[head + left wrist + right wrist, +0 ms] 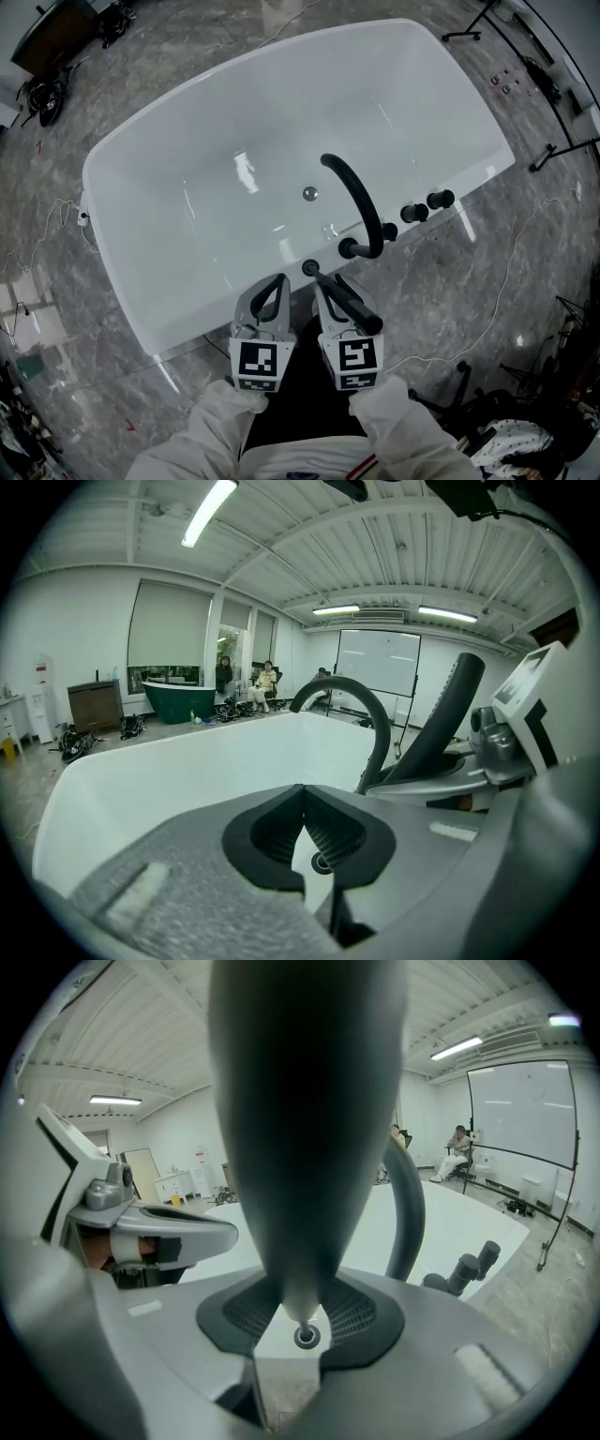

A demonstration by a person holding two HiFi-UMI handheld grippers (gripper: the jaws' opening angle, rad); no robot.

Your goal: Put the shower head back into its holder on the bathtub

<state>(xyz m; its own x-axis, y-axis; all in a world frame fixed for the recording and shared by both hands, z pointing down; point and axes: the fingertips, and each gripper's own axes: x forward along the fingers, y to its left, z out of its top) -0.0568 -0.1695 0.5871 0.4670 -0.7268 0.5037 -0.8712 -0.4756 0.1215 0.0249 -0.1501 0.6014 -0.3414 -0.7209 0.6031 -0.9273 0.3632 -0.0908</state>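
I see the tub (187, 178) filling mid-frame. On its lower-right rim stands the spout (361, 202), with knobs (427, 206) to its right and the holder (310, 267) to its left. Just below the holder is the shower head (356, 307), in the right gripper (323, 281), with the left gripper (278, 281) beside it.

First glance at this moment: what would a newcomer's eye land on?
The big white bathtub fills the head view, a black curved spout arching over its near rim. At that rim the right gripper is clamped on the black shower head, its narrow end pointing at the round holder; the left gripper beside it has its jaws together, empty.
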